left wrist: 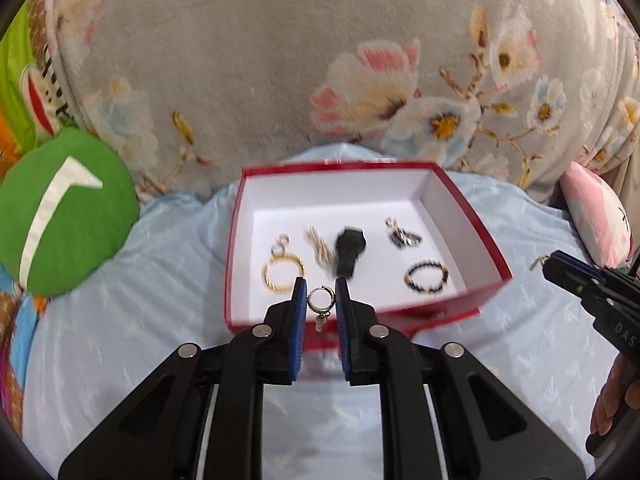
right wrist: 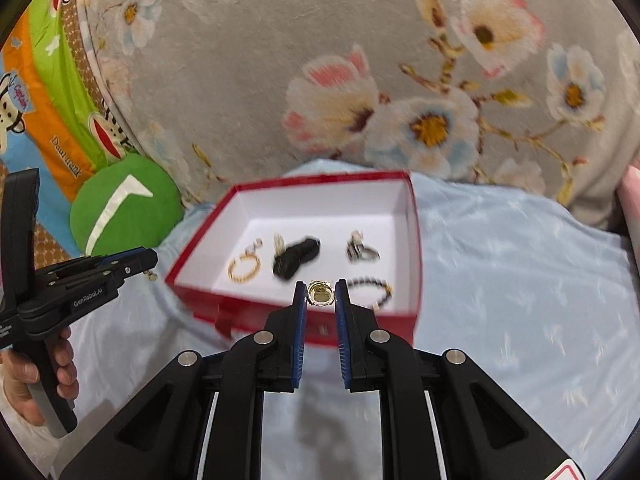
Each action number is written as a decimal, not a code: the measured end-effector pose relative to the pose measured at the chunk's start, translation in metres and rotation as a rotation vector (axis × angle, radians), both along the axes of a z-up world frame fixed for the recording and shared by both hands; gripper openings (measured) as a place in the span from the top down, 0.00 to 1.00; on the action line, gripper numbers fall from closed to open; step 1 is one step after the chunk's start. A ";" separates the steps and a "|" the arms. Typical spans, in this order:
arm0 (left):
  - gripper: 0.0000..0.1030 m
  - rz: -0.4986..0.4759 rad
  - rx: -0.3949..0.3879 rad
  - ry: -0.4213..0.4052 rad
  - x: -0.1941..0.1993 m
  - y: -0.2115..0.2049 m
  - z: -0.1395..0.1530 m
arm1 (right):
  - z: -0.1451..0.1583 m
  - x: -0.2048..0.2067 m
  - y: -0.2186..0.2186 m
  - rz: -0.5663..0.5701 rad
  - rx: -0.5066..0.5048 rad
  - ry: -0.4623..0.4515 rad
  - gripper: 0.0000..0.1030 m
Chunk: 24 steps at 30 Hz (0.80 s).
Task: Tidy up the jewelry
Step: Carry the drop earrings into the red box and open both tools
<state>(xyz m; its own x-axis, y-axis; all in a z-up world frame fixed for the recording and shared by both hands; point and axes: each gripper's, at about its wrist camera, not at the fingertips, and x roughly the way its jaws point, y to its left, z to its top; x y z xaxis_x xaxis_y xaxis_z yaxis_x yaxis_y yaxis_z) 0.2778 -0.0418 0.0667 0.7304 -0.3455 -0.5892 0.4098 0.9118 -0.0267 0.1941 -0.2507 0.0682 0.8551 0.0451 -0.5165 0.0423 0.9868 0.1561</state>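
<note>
A red box (left wrist: 486,236) with a white inside lies on the light blue sheet; it also shows in the right wrist view (right wrist: 416,248). Inside lie a gold bracelet (left wrist: 283,273), a gold chain (left wrist: 320,250), a black watch (left wrist: 350,250), a silver piece (left wrist: 402,234) and a black bead bracelet (left wrist: 427,278). My left gripper (left wrist: 320,300) is shut on a hoop earring with a dangling pearl (left wrist: 319,304), held over the box's near wall. My right gripper (right wrist: 320,295) is shut on a gold ring (right wrist: 321,294), held over the box's near right part.
A green round cushion (left wrist: 64,212) lies left of the box. A grey floral blanket (left wrist: 320,60) rises behind it. A pink cushion (left wrist: 600,216) sits at the right. A colourful printed package (right wrist: 44,92) lies at the far left.
</note>
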 end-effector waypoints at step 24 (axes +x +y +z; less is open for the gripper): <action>0.86 0.052 0.061 0.092 0.203 -0.060 -0.048 | -0.042 0.228 -0.040 -0.034 0.024 0.216 0.87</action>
<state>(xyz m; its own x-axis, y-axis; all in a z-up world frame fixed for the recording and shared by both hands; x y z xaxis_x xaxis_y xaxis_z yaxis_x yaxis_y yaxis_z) 0.4803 -0.1016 0.0185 0.6884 -0.2698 -0.6733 0.3604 0.9328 -0.0053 0.4220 -0.2904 0.0262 0.7260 0.0323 -0.6870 0.1107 0.9804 0.1630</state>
